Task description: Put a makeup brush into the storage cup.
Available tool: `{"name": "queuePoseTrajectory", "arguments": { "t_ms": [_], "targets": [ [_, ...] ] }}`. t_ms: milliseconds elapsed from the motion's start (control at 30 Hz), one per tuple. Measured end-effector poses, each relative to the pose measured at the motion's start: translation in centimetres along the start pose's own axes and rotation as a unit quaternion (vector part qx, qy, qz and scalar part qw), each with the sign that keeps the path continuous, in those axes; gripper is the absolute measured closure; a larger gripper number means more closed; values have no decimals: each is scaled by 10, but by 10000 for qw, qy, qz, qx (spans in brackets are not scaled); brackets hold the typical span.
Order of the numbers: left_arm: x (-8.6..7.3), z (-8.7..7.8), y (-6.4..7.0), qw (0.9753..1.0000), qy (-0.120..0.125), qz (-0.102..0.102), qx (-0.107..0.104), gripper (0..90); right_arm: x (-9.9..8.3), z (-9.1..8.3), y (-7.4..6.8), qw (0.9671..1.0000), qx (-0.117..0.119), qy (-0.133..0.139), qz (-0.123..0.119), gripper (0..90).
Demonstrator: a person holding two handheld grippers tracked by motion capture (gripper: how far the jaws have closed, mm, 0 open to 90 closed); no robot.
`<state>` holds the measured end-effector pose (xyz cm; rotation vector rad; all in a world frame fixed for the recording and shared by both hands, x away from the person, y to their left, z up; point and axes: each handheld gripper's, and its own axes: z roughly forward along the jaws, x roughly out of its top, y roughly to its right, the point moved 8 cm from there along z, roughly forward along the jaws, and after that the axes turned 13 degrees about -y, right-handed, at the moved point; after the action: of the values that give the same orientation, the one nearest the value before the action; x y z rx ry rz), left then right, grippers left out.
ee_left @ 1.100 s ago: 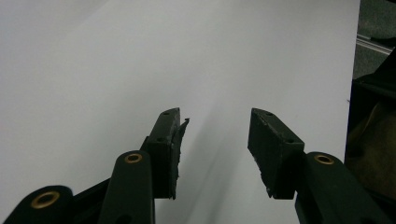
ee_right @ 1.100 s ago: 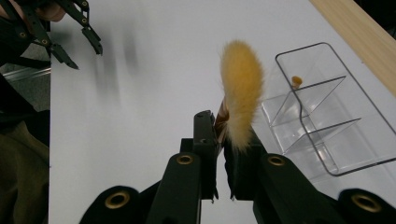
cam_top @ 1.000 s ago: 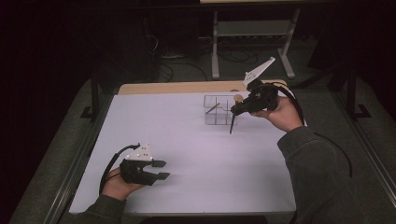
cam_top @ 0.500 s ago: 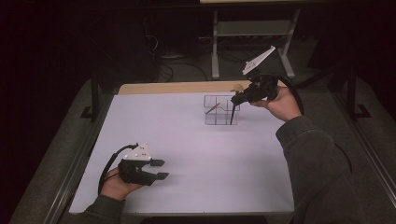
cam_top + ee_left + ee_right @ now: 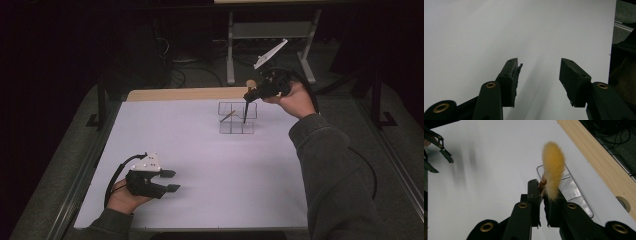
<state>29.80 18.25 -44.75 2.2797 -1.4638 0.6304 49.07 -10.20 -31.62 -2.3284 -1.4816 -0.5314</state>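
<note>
While the far right of the bench (image 5: 200, 150) holds the action, these stand out:
Right tongs (image 5: 248, 94): clenched on a brush (image 5: 552, 172), bristles up, dark handle pointing down into a clear divided box (image 5: 237, 118).
Box: far right of centre, another stick leaning inside.
Left tongs (image 5: 170, 181): released, holding nothing, low over the near left.

the table (image 5: 200, 150) had a flat white top, with a strip of pale wood (image 5: 185, 94) along its far edge. a clear organizer with square compartments (image 5: 236, 118) stood on the white surface near that far edge, right of centre. a thin stick (image 5: 227, 116) leaned inside it.
</note>
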Motion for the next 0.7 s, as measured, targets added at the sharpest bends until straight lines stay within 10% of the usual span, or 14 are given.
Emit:
{"name": "queuePoseTrajectory", "arguments": {
  "t_ms": [700],
  "targets": [
    [-1, -2, -1, 10000, 19, -43, -8, 453, 17, 5, 32, 9994, -160, 103, 275, 827]
  ]
}}
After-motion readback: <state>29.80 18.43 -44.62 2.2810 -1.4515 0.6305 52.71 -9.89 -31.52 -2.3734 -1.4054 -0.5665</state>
